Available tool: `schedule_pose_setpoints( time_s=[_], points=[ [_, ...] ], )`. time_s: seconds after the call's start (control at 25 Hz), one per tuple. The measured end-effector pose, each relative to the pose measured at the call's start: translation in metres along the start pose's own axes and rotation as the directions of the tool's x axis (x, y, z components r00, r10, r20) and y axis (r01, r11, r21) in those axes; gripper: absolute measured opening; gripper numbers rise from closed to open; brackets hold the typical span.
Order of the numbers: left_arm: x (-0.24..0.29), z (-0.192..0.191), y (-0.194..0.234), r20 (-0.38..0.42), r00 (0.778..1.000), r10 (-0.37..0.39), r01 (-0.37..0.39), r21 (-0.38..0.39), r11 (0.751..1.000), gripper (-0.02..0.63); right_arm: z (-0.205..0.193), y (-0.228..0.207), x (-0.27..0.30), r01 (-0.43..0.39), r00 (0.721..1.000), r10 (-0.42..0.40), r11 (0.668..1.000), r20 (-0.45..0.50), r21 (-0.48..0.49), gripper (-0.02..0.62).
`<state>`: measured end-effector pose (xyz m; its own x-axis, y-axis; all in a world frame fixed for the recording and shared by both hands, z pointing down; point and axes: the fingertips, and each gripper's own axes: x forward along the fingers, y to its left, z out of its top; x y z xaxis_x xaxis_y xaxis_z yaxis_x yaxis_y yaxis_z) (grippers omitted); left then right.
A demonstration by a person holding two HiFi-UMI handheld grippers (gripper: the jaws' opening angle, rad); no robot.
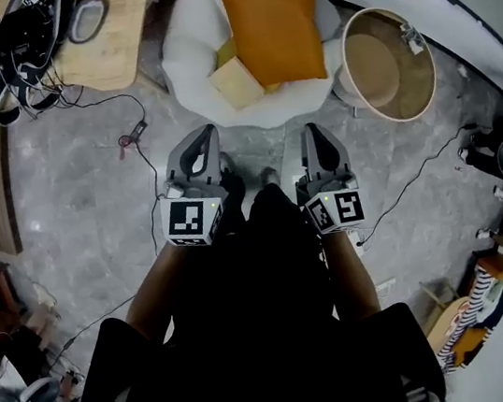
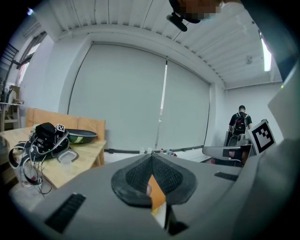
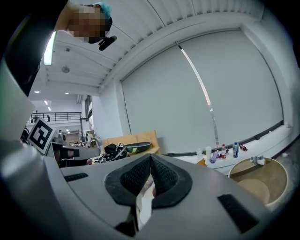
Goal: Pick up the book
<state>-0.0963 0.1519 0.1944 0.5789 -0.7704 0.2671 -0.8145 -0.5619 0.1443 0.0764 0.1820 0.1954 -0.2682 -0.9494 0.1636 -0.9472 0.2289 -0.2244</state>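
The book (image 1: pixel 236 82) is a pale, square volume. It lies on a white round seat (image 1: pixel 186 59), against the lower left corner of an orange cushion (image 1: pixel 273 26). My left gripper (image 1: pixel 207 134) hangs over the grey floor just short of the seat, jaws shut and empty. My right gripper (image 1: pixel 310 129) is level with it on the right, also shut and empty. In the left gripper view the pads (image 2: pixel 138 176) meet at the tip, and a sliver of orange cushion (image 2: pixel 157 192) shows below them. In the right gripper view the pads (image 3: pixel 136 177) also meet.
A round tan tub (image 1: pixel 388 65) stands right of the seat. A wooden table (image 1: pixel 112 37) with a tangle of black cables (image 1: pixel 23 42) is at the far left. Cables (image 1: pixel 132 134) trail across the floor. Clutter lines the floor's left and right edges.
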Motion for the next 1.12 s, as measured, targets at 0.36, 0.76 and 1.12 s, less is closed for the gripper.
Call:
schedule_pose_setpoints(
  time_s=[0.36, 0.76, 1.12],
  points=[
    [0.049, -0.026, 0.016, -0.031, 0.999, -0.004, 0.004, -0.025, 1.0, 0.0, -0.044, -0.034, 0.044, 0.042, 0.997, -0.041, 0.999, -0.071, 0.017, 0.003],
    [0.135, -0.077, 0.025, -0.086, 0.996, 0.034, -0.039, -0.062, 0.997, 0.0, -0.104, -0.084, 0.101, 0.062, 0.991, -0.049, 0.993, -0.126, 0.096, 0.003],
    [0.186, -0.143, 0.019, -0.15, 0.988, 0.042, -0.056, -0.086, 0.995, 0.0, -0.177, -0.126, 0.134, 0.06, 0.974, -0.035, 0.993, -0.225, 0.106, 0.003]
  ],
)
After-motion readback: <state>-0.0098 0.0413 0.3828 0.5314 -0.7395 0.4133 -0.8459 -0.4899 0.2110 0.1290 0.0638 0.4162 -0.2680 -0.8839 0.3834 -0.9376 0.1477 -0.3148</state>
